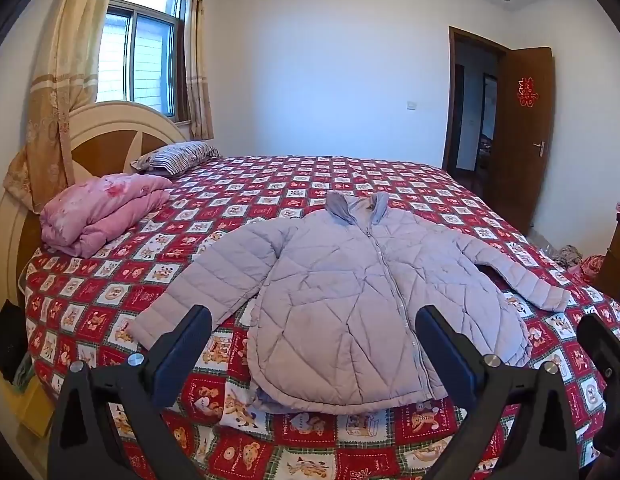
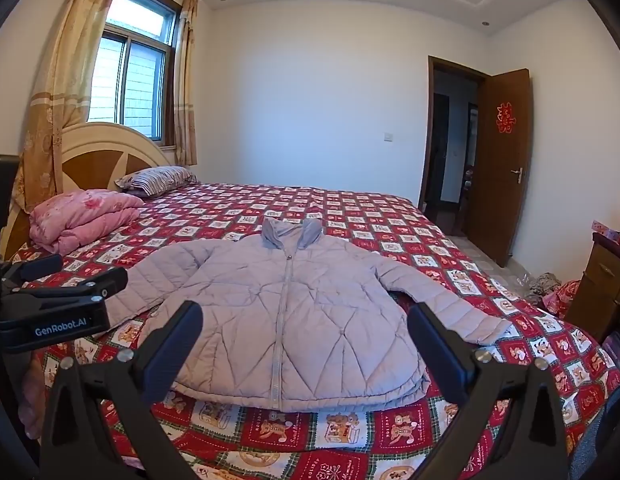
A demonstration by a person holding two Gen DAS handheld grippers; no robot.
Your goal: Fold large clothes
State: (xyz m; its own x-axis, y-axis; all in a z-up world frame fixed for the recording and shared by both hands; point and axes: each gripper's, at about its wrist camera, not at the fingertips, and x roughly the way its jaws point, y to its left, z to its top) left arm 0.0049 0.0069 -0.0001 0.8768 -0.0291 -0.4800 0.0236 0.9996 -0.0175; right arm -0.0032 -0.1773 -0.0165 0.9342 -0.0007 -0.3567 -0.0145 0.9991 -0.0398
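Both grippers, left gripper (image 1: 314, 330) and right gripper (image 2: 306, 326), are held wide apart, gripping nothing, above the bed's (image 1: 270, 184) near edge; the lilac jacket (image 1: 350, 300) is spread flat there, zipped.

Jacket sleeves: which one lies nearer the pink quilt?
The sleeve stretched toward the headboard side, picture-left in both views; the pink quilt sits beyond it. The other sleeve points toward the door side.
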